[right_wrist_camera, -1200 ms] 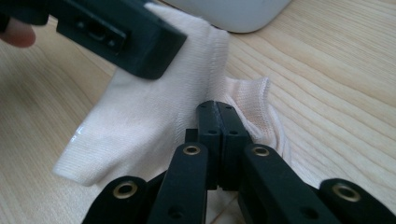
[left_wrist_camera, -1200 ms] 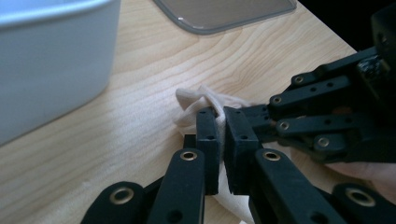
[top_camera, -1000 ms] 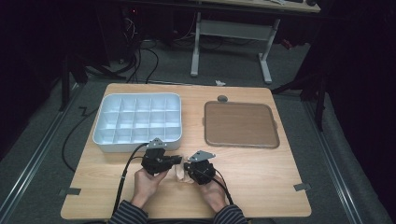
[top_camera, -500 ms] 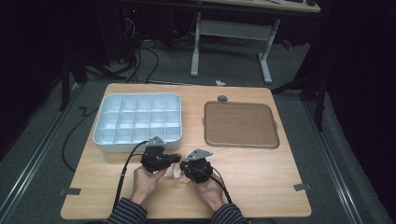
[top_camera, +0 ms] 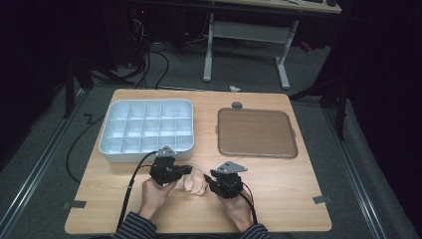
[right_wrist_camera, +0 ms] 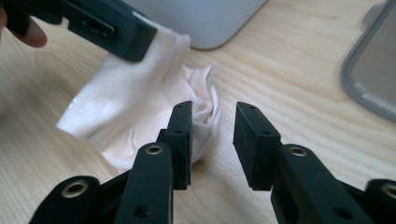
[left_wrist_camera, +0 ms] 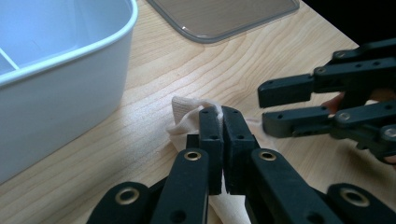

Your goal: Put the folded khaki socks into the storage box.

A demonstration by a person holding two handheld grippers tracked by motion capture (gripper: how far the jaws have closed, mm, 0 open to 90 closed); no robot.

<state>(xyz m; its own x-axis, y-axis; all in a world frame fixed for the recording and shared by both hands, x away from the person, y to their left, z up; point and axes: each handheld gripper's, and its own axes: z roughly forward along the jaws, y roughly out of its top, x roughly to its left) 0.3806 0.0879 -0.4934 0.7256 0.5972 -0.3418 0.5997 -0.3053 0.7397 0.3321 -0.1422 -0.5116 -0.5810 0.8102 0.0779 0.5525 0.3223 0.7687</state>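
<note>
Two grippers low over the table: left gripper [left_wrist_camera: 222, 140] pinching the cloth [right_wrist_camera: 140, 107], right gripper [right_wrist_camera: 211, 140] fingers apart beside it.

A small, pale cream cloth [top_camera: 195, 181] lies crumpled on the wooden worktop [top_camera: 298, 189], near its front edge and a little left of centre, just in front of the white divided tray [top_camera: 147, 129]. One soft, folded edge is pinched in the left claw [left_wrist_camera: 221, 122]; the rest bunches in wrinkles on the wood.

The right gripper [right_wrist_camera: 211, 140] has its 2 jaws parted over a crumpled pale cloth [right_wrist_camera: 140, 112]. The left gripper [right_wrist_camera: 100, 25] pinches the cloth's far edge.
</note>
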